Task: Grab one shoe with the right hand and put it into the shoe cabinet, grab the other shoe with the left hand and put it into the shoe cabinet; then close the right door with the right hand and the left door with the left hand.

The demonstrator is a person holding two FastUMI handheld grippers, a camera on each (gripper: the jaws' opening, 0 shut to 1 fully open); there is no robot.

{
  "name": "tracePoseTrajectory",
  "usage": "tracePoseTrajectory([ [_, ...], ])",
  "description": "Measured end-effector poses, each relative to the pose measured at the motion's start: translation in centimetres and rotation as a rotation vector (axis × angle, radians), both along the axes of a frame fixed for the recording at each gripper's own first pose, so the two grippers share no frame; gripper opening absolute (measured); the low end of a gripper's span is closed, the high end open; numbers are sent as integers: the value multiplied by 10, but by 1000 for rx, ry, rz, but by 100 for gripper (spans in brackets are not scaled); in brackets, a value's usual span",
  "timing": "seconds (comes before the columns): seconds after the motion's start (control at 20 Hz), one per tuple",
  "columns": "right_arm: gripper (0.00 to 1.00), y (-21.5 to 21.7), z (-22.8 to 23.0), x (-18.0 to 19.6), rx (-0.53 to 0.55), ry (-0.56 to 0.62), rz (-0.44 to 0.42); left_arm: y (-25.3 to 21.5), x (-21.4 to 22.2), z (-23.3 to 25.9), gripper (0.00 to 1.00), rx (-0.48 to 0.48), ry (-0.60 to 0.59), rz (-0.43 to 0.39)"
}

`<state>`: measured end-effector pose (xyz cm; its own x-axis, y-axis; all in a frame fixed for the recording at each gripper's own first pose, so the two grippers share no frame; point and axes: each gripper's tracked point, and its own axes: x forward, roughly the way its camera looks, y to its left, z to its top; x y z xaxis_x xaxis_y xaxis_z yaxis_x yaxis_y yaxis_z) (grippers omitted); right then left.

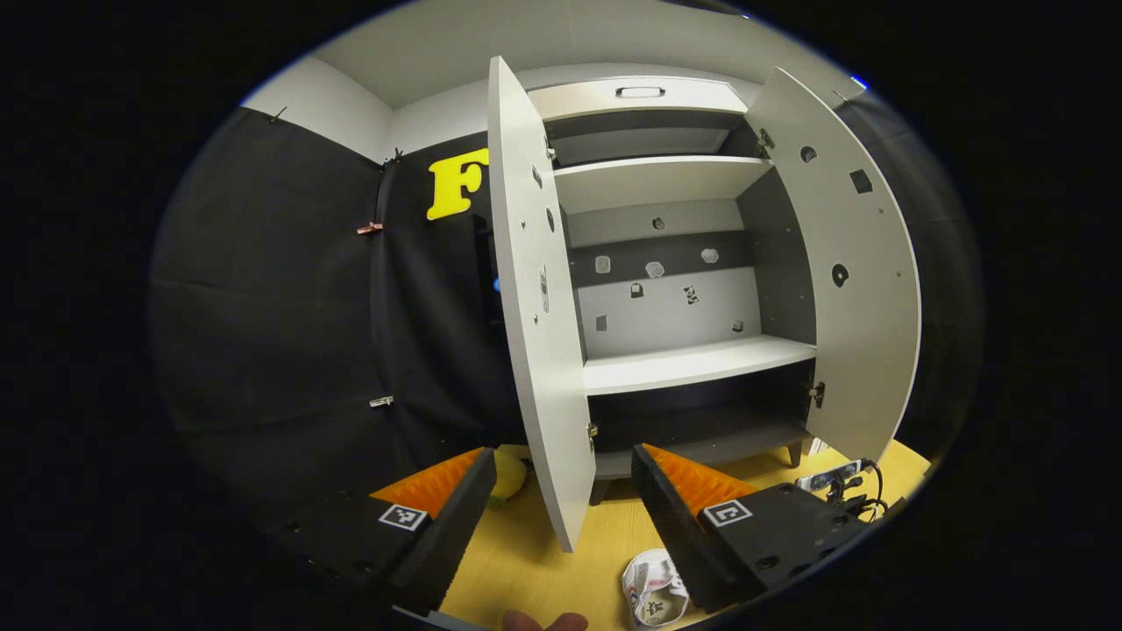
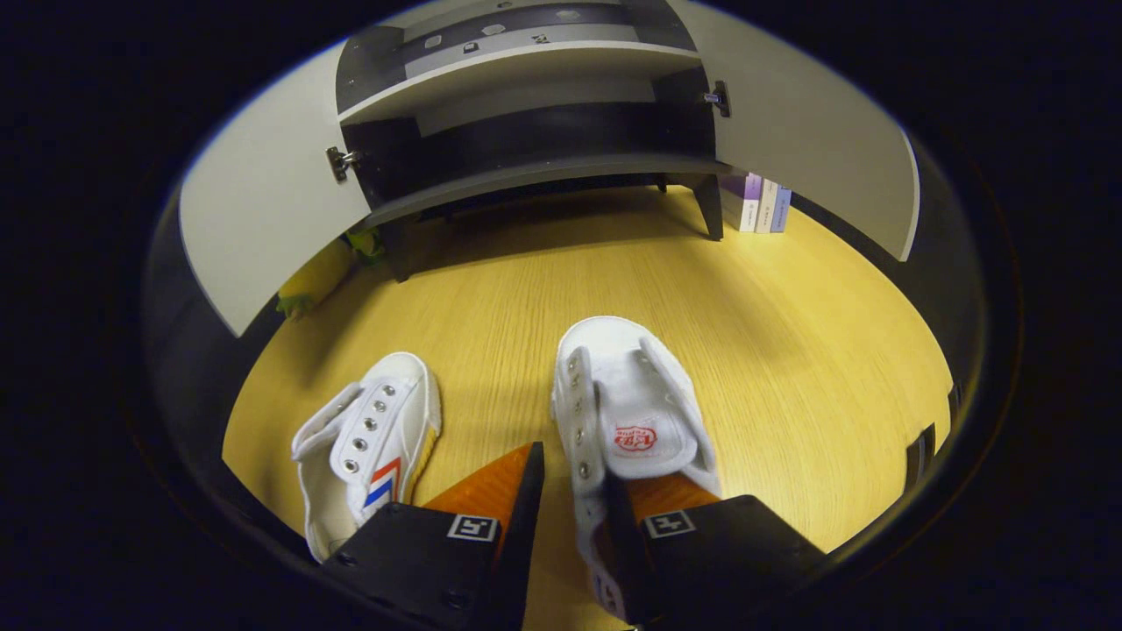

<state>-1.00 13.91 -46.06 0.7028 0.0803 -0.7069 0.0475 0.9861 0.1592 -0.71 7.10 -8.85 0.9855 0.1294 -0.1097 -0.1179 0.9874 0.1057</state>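
Currently the right gripper [image 2: 571,491] is closing its fingers on the side wall of the right-hand shoe [image 2: 627,412], lying on the floor [image 2: 789,333] before the open shoe cabinet [image 2: 526,105]. Left gripper [image 1: 561,491] is waiting, fingers wide, facing the shelves.

Two white canvas shoes lie toes toward the shoe cabinet [image 2: 526,166] on yellow wood — the right shoe [image 2: 627,421] upright, the left shoe [image 2: 368,443] tipped sideways — and both grey doors, left door [image 2: 263,228] and right door [image 2: 815,131], stand open.
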Motion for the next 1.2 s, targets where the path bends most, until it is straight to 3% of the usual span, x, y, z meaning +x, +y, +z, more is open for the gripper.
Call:
tracePoseTrajectory([
  [0.05,35,1,0,5,-2,-15,-3,1,1,-1,98,6,3,1],
  [0.1,31,1,-2,10,-3,-32,-1,3,1,-3,98,11,4,3],
  [0.2,35,2,-8,19,-16,-64,10,5,1,-7,98,20,17,12],
  [0.25,19,3,-4,23,-6,-82,39,7,1,-10,98,20,29,15],
  [0.4,9,6,-5,21,35,-78,91,6,1,-9,98,10,33,18],
  [0.8,5,-12,47,8,91,-36,161,0,10,3,98,-3,2,1],
  [1.2,5,-23,199,30,82,-173,198,-8,15,19,98,-45,-43,-21],
])
